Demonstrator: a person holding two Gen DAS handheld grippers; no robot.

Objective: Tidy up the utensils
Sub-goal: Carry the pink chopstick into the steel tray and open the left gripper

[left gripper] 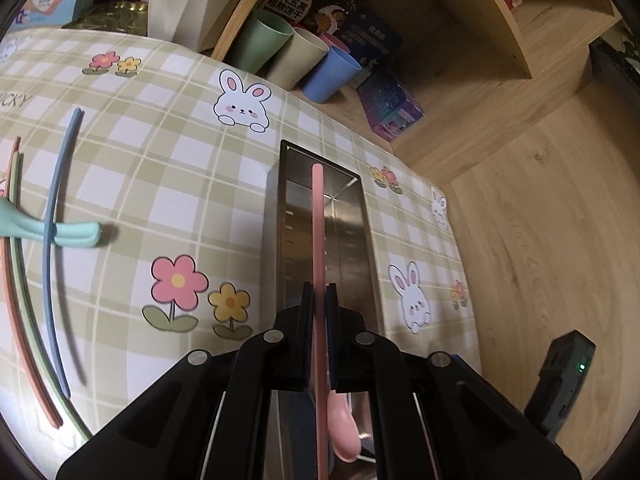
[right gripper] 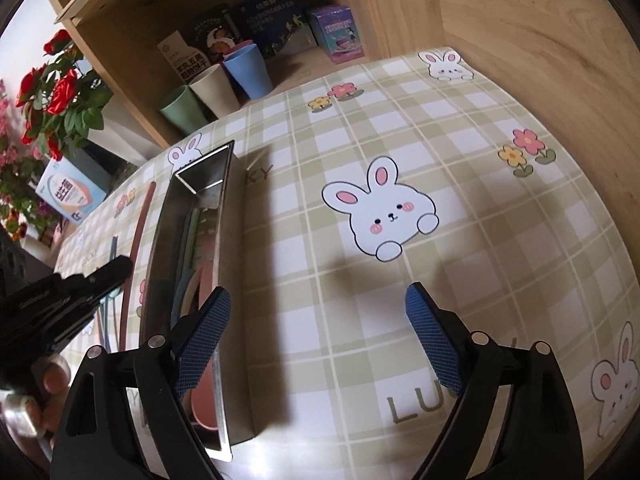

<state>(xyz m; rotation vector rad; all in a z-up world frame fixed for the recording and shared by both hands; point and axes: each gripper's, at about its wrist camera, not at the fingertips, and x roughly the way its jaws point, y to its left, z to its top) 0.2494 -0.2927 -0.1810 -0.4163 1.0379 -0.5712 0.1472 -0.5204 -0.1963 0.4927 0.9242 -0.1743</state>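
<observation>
My left gripper (left gripper: 320, 292) is shut on a pink spoon (left gripper: 318, 220). The handle points forward over a long steel utensil tray (left gripper: 280, 208), and the spoon's bowl hangs back near the camera. To the left on the tablecloth lie blue chopsticks (left gripper: 52, 240), green chopsticks (left gripper: 20, 280) and pink chopsticks (left gripper: 8, 300), with a mint spoon (left gripper: 72, 234) lying across them. In the right wrist view the tray (right gripper: 224, 240) holds several coloured utensils (right gripper: 192, 280). My right gripper (right gripper: 318, 308) stands open with nothing between its fingers, just right of the tray. The left gripper (right gripper: 116, 268) shows beyond the tray.
Green, beige and blue cups (left gripper: 280, 48) and snack boxes (left gripper: 380, 96) sit in a wooden shelf behind the table. A black device (left gripper: 560, 376) with a green light lies off the table's right edge. Red flowers (right gripper: 60, 96) stand at far left. A hand (right gripper: 52, 376) holds the left gripper.
</observation>
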